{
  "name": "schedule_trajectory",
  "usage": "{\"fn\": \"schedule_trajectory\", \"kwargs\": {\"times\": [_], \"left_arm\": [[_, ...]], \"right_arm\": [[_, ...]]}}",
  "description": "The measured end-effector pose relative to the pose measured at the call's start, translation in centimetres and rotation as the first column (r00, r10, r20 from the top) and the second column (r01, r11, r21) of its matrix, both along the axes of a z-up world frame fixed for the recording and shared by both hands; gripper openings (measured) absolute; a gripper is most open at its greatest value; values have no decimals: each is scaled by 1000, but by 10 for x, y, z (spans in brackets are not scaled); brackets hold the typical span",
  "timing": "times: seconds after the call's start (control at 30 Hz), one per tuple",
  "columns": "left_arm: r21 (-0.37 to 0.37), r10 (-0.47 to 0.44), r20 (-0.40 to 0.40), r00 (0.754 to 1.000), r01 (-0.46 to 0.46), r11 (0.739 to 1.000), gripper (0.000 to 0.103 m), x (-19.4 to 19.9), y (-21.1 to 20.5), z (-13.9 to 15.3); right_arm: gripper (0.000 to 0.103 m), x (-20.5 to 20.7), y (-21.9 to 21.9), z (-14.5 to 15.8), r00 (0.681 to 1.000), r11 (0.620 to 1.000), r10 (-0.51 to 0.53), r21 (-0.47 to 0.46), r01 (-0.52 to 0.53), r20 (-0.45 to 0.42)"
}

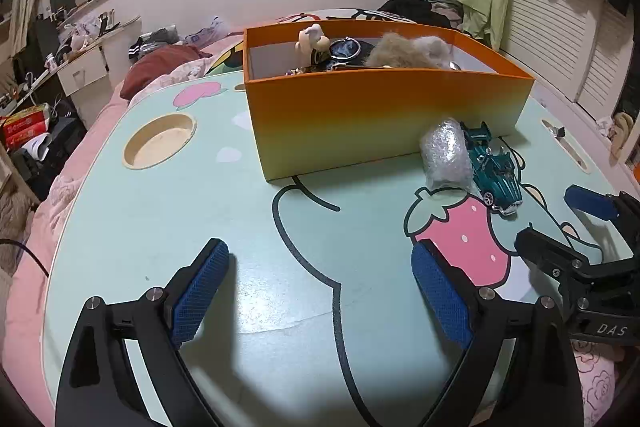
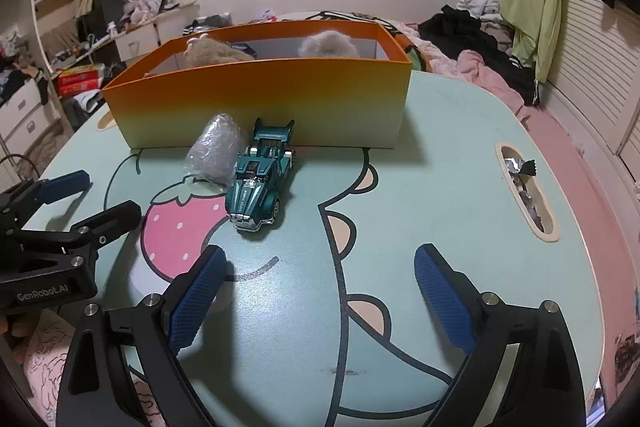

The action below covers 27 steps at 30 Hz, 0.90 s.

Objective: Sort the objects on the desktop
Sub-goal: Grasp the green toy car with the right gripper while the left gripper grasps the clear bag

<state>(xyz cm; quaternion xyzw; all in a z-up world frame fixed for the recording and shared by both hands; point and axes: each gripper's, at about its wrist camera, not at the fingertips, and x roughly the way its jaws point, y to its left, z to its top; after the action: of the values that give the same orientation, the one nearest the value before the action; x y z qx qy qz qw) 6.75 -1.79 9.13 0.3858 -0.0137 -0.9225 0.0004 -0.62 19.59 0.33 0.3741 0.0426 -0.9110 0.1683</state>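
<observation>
Our left gripper [image 1: 320,291] hangs wide and empty over the bare table [image 1: 168,211]; ahead stands the orange box [image 1: 360,115], partly filled. Just before it lie the bubble-wrapped bundle [image 2: 214,151] and, touching it, the green toy car [image 2: 260,175]. Our right gripper [image 2: 320,291], equally wide and empty, must next reach one.

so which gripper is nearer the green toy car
Right. The right gripper hangs open just short of the green toy car, the car slightly to its left. The left gripper is open further left, over bare table, the car well off to its right.
</observation>
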Motion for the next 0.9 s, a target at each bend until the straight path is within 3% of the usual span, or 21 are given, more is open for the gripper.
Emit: {"fn": "schedule_trajectory", "kwargs": {"times": [0.4, 0.7, 0.83, 0.9], "left_arm": [[0, -4, 0, 1000, 4, 1000, 93, 5, 3, 1], [2, -6, 0, 1000, 6, 1000, 93, 6, 5, 1], [5, -10, 0, 1000, 10, 1000, 93, 7, 6, 2], [4, -10, 0, 1000, 10, 1000, 93, 7, 6, 2]], "right_arm": [[96, -4, -1, -3, 1000, 1000, -1, -11, 1, 0], [95, -17, 18, -4, 1000, 985, 1, -170, 1, 7], [95, -24, 5, 13, 999, 986, 30, -161, -34, -25], [95, -34, -11, 19, 998, 993, 48, -110, -51, -28]]}}
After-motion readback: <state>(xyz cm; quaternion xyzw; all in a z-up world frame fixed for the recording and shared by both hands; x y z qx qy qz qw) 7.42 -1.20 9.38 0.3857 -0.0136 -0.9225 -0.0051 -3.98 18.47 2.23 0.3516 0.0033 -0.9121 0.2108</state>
